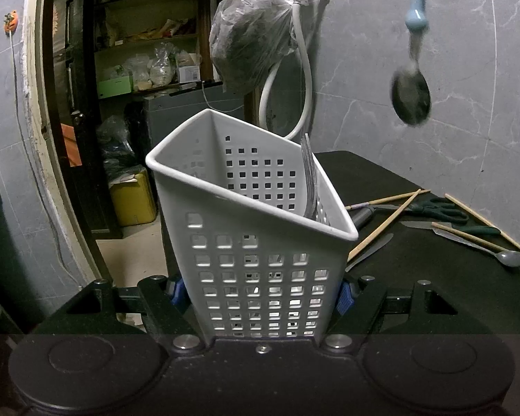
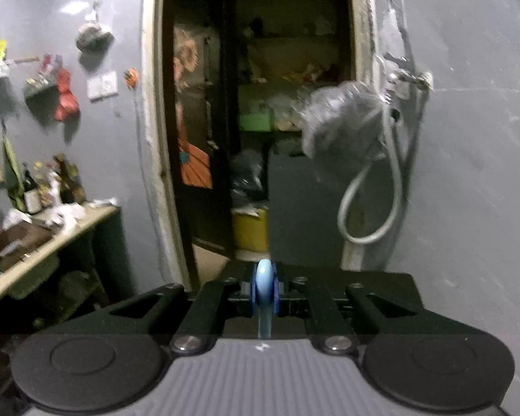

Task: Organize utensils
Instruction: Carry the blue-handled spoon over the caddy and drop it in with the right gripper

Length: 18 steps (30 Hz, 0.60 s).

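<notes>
The right gripper (image 2: 265,294), jaws clamped on the blue-handled metal spoon (image 1: 412,79), hangs it bowl-down, up and right of the white perforated plastic caddy (image 1: 253,242) gripped between the left gripper's (image 1: 260,293) jaws.

Dim indoor light, fisheye bending at the edges, right wrist view motion-blurred.

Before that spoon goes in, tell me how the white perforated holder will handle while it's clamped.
The white holder, clamped in the left hand-held gripper, looks like thin perforated plastic: probably light, possibly flexing if squeezed. It is tall, tilted, gripped low, with a fork leaning inside, so the spoon dropping in may rock it.
</notes>
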Each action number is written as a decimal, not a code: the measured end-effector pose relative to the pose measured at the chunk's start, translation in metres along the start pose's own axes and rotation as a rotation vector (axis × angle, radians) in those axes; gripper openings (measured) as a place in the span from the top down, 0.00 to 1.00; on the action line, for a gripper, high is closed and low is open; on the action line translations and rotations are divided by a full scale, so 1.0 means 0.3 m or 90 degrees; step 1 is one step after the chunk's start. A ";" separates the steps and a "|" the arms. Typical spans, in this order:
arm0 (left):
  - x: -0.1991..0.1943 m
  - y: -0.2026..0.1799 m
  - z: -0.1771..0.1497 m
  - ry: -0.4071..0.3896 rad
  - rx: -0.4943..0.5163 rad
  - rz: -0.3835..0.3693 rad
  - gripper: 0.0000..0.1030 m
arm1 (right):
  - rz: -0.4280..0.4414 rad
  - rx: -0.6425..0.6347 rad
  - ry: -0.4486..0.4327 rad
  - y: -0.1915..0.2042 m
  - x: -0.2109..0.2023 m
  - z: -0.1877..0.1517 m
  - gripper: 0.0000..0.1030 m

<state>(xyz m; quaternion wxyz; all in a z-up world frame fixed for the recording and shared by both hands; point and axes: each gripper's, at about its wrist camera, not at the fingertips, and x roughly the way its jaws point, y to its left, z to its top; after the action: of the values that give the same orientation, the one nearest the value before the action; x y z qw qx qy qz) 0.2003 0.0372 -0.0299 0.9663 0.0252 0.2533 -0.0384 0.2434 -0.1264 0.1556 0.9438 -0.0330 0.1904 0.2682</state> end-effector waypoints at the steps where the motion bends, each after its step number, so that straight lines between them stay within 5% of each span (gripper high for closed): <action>1: 0.001 0.000 0.001 0.001 -0.002 0.000 0.26 | 0.011 -0.001 -0.007 0.008 -0.005 0.010 0.90; 9: 0.005 -0.001 -0.005 0.001 -0.004 0.002 0.26 | 0.106 0.001 -0.032 0.066 0.013 0.059 0.90; 18: 0.005 -0.001 -0.007 0.001 -0.005 0.002 0.26 | 0.175 -0.018 -0.021 0.145 0.107 -0.006 0.90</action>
<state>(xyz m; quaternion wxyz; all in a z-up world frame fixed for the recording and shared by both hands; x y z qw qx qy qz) 0.2006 0.0371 -0.0326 0.9663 0.0222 0.2541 -0.0358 0.2453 -0.0736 0.1436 0.9005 -0.0154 0.1737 0.3984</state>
